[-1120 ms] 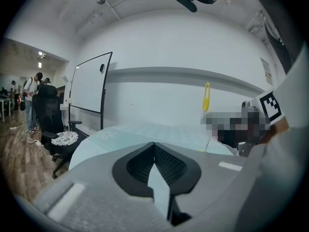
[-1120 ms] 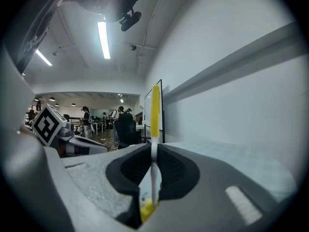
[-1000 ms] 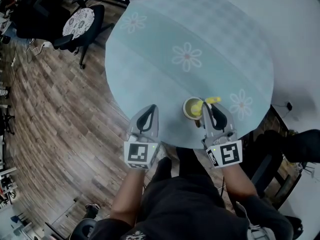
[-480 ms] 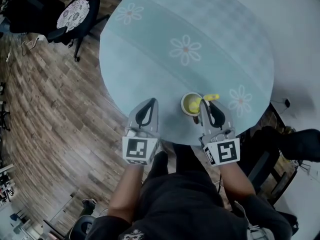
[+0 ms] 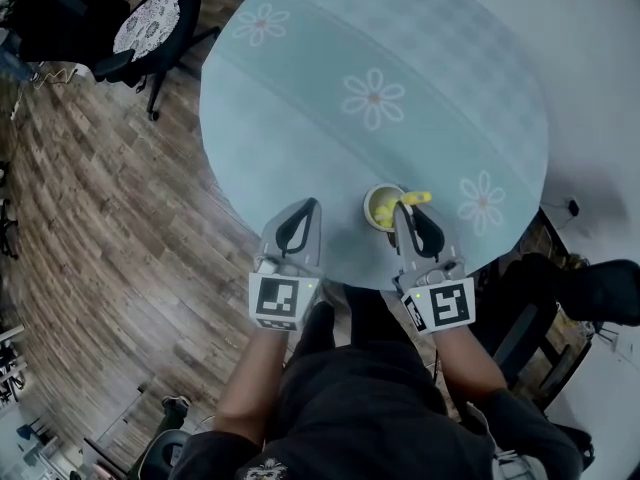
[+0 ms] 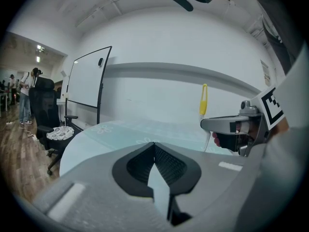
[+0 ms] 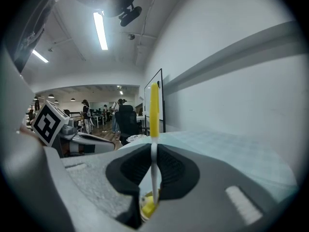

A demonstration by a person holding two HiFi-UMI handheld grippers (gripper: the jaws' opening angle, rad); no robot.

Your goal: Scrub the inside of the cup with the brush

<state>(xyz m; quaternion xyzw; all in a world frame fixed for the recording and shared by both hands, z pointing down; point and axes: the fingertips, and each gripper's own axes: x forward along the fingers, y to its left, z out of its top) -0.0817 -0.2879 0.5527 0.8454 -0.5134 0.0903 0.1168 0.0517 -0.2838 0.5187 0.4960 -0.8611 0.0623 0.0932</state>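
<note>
The round counter point(image 5: 400, 48) lay mostly bare beyond the cup point(image 5: 369, 211), which stood close to its near edge. The right claw point(image 5: 404, 211) clenched the brush point(image 7: 154, 110), its head down inside the cup. The left claw point(image 5: 305, 211) hung closed and empty at the edge, near the cup

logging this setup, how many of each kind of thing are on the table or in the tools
cup: 1
brush: 1, clamped in the right tool, head down in the cup
tools: 2, the left tool shut on nothing
total: 4
</note>
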